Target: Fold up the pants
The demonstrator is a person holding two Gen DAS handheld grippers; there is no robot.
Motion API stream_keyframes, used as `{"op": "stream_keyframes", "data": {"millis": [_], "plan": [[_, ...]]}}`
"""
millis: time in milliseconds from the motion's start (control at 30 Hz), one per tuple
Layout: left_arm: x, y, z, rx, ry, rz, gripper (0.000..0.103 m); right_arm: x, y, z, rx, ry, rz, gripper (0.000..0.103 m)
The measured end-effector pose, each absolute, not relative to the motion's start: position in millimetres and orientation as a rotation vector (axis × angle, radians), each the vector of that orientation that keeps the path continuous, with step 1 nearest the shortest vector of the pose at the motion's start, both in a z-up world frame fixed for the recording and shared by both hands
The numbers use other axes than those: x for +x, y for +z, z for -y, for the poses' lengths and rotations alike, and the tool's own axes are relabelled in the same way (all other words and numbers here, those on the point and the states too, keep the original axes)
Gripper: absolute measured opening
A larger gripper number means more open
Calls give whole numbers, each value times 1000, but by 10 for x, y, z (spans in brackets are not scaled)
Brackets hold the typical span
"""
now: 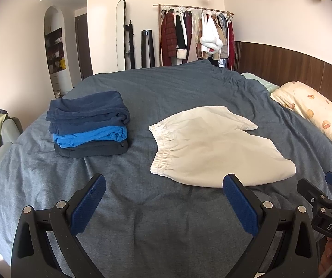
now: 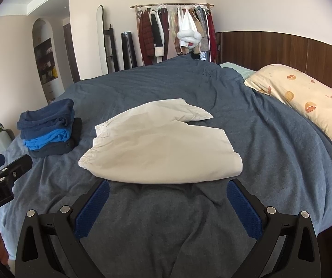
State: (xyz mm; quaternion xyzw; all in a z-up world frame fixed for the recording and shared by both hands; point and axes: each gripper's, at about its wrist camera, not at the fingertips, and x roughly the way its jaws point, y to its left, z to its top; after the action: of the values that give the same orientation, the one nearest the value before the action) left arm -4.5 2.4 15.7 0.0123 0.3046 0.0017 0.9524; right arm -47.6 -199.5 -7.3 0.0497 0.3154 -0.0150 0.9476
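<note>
While cream cotton pants lie folded on the grey-blue bed, both tongs — left, right — gape wide, empty.

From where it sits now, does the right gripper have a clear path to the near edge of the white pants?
Probably yes. The right gripper is open, its fingers empty, and the white pants lie flat on the blue bedspread just ahead. Nothing lies between; the stack of folded clothes sits off to the left.
</note>
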Motion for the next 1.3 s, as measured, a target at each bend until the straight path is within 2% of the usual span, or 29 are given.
{"op": "stream_keyframes", "data": {"millis": [1300], "plan": [[-75,98,-132,8,18,-627,103,-479,-38,1992,95,-30,-641,103]]}}
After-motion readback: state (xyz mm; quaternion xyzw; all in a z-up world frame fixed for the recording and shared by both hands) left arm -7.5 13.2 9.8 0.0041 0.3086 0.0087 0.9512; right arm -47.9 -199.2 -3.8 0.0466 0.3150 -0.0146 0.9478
